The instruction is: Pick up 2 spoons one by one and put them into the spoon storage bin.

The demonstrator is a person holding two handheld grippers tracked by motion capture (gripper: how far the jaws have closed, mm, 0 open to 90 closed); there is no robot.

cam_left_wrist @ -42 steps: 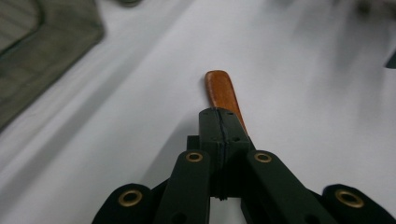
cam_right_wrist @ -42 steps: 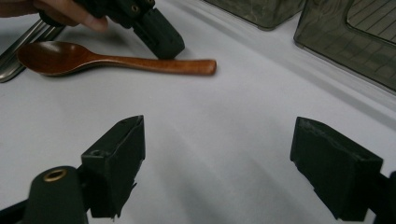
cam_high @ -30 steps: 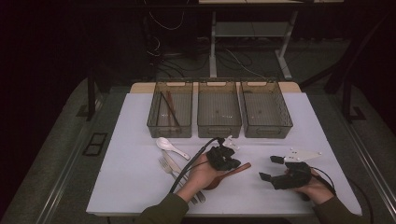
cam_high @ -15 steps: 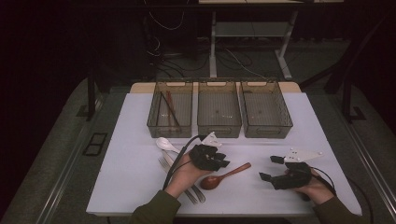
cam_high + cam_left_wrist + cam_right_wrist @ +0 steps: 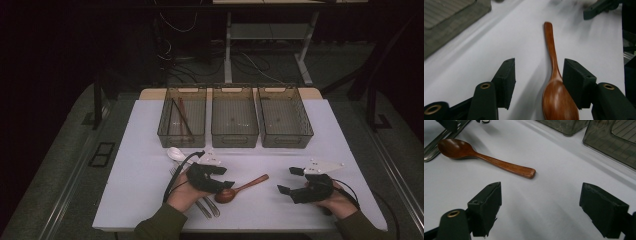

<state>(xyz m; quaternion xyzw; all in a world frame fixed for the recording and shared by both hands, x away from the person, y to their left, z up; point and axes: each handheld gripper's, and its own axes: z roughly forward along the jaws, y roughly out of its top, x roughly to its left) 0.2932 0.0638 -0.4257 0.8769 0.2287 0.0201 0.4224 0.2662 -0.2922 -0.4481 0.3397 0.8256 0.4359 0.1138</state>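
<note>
Wooden spoon [image 5: 241,187] flat on the white table [image 5: 140,170], bowl toward 8 o'clock and handle tip toward 2 o'clock in the high view, long axis slanting between the two hands. Left gripper [image 5: 223,184] right at the bowl end, jaws apart and just been opening, the spoon's neck lying loose between the pads in the left gripper view [image 5: 555,75], close beside one pad, pressed by neither; released, not gripped. Right gripper [image 5: 291,181] at 3 o'clock from the handle tip, a clear gap of bare table between, jaws spread wide with nothing between them; in the right gripper view the spoon [image 5: 486,157] at about 11 o'clock ahead of the jaws, handle end nearest. Left hand far nearer, already on the bowl; right hand facing the handle end. Metal cutlery [image 5: 205,205] just under the left hand, a white plastic spoon [image 5: 176,154] at 11 o'clock from it. Three clear bins [image 5: 235,120] in a row at 12 o'clock, the leftmost holding chopsticks [image 5: 182,117]. Dim room beyond, dark floor, cables and desk legs at the far side.
</note>
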